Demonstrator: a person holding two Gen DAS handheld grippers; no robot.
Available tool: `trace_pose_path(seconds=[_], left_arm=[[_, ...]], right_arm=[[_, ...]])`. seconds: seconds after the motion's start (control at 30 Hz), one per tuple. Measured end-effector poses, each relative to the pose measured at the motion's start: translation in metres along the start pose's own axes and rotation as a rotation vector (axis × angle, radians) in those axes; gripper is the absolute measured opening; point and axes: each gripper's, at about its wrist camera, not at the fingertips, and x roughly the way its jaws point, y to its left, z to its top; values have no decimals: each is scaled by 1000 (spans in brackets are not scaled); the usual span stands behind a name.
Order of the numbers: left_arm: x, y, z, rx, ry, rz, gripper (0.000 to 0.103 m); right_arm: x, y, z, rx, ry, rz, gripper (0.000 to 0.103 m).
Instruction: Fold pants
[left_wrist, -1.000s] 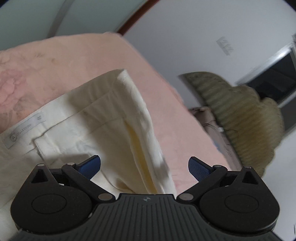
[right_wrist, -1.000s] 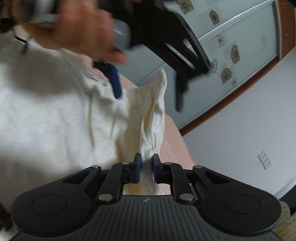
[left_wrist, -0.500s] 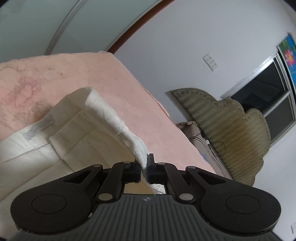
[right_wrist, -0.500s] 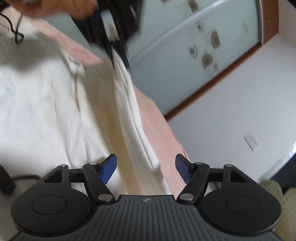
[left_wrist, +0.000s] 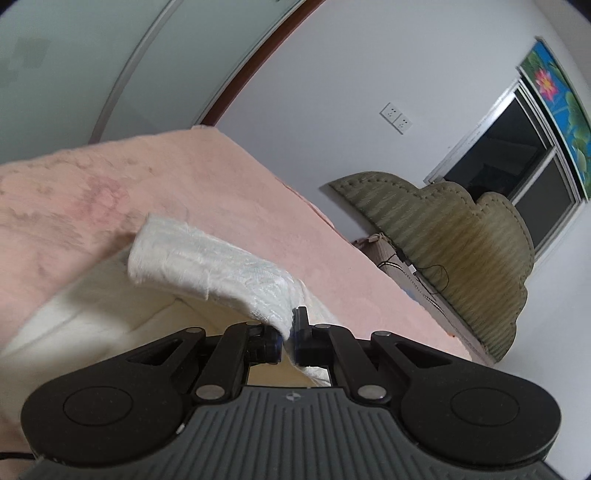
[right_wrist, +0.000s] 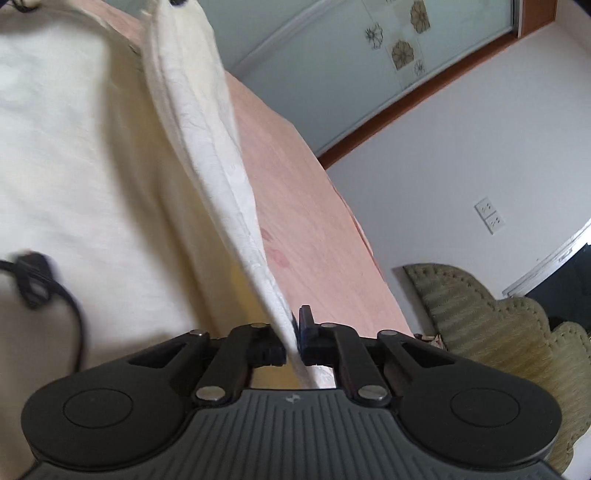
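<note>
Cream-white pants (left_wrist: 92, 314) lie on a pink bed cover (left_wrist: 207, 184). My left gripper (left_wrist: 287, 338) is shut on the pants' edge, and a strip of it (left_wrist: 207, 258) rises off the bed toward the jaws. In the right wrist view the pants (right_wrist: 74, 166) spread over the bed at left, and a long taut fold of fabric (right_wrist: 207, 147) runs from the top of the frame down into my right gripper (right_wrist: 294, 345), which is shut on it. The far end of that fold is cut off at the top edge.
The pink bed cover's edge (right_wrist: 332, 229) runs along the right of the pants. An olive quilted headboard or cushion (left_wrist: 461, 240) leans against the white wall. A black cable (right_wrist: 48, 288) lies on the pants at left. A window (left_wrist: 517, 147) is at the far right.
My left gripper closed on the pants' edge and has lifted it. My right gripper opened half a second ago and is now shut again on the fabric edge, pulled taut.
</note>
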Motion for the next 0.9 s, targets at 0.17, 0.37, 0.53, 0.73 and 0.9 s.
trace_pose_path(seconds=[0.17, 0.37, 0.53, 0.73, 0.9], left_arm=[[-32, 16, -13, 33, 12, 0, 5], [-52, 38, -36, 23, 59, 33, 6], [-62, 42, -51, 58, 79, 83, 6], [-48, 44, -64, 138, 111, 164, 12], [-43, 60, -68, 77, 104, 175, 17]], right_arm=[[-58, 30, -12, -16, -34, 49, 5], [-83, 53, -14, -25, -32, 133, 4], [-92, 65, -16, -20, -15, 188, 4], [-99, 69, -20, 22, -2, 232, 4], [-98, 74, -17, 48, 9, 223, 6]])
